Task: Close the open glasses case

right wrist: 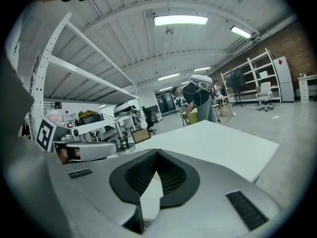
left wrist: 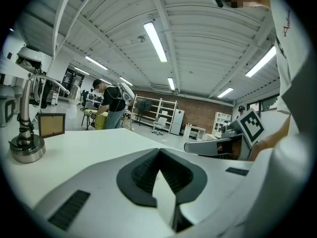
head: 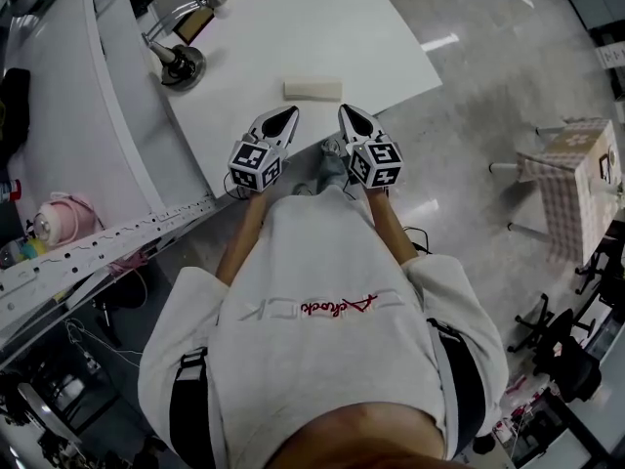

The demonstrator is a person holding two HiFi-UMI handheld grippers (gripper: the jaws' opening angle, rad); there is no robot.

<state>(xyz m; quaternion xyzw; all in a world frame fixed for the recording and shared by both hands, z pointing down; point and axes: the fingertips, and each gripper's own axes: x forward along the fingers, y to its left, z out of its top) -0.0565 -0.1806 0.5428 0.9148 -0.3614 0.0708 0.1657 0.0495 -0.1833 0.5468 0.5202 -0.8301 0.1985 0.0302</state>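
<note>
Left tongs [left wrist: 158, 152]: jaws brought together, the ribbed black pads meeting at their tips, nothing between them. Right tongs [right wrist: 157, 153]: likewise closed tip to tip and empty. Both are held roughly level above the near edge of the white table [head: 293, 27], side by side and apart from each other.

Subject of the task: the cream, oblong glasses case [head: 312, 90] lies flat on the table just beyond the two sets of tongs, between their lines of aim. Neither touches it. From the head view it reads as a single low block with no lid standing up; the seam is too small to inspect. Neither gripper view shows it.

Other items: a metal stand with a round base [head: 182, 64] stands to the left of the case, well apart from it. A small brown framed panel [head: 198, 22] stands beyond that stand.

Assessment: the lid appears to be down, so the closing step looks done or all but done. The next move calls only for a check. If the lid is not latched, press one closed tip on the lid's top while the other steadies the case's end. Otherwise, keep both tongs clear.
</note>
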